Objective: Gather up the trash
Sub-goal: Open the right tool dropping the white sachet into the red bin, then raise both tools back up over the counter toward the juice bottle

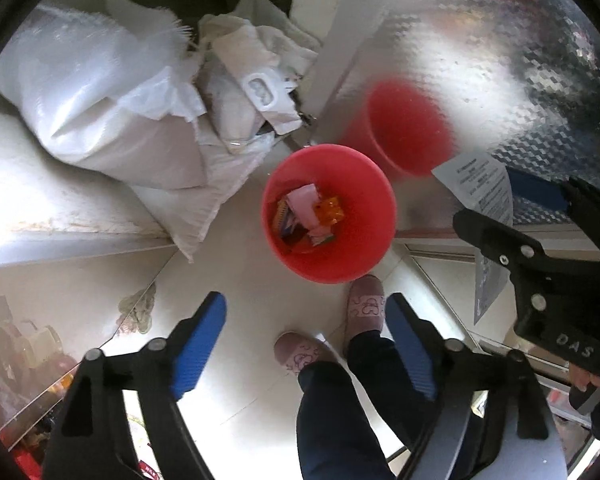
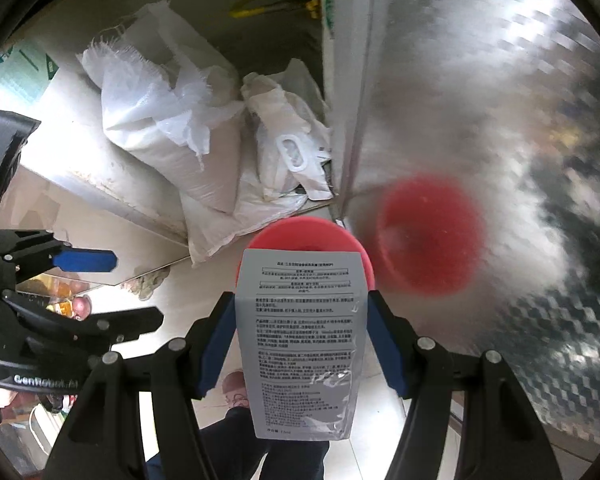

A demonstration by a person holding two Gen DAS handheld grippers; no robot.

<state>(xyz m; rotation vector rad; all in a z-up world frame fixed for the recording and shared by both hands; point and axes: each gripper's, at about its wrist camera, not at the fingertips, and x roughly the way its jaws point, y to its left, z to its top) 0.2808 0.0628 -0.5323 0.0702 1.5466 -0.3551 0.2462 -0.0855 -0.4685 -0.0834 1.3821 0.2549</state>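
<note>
A red bin (image 1: 364, 224) stands on the pale floor with several colourful wrappers (image 1: 308, 216) inside. My left gripper (image 1: 306, 304) hangs straight above the floor just in front of the bin, open, nothing between its blue pads. My right gripper (image 2: 300, 304) is shut on a silver printed pouch (image 2: 300, 340), holding it upright over the near rim of the bin (image 2: 300, 232). In the left wrist view the right gripper (image 1: 496, 204) and the pouch (image 1: 480, 184) are to the right of the bin. The left gripper (image 2: 136, 289) shows at the left edge of the right wrist view.
White woven sacks (image 1: 100, 100) and crumpled bags (image 1: 252, 92) are piled on a ledge behind the bin. A shiny patterned metal panel (image 1: 500, 60) rises on the right and mirrors the bin. The person's slippered feet (image 1: 364, 308) stand close in front of the bin.
</note>
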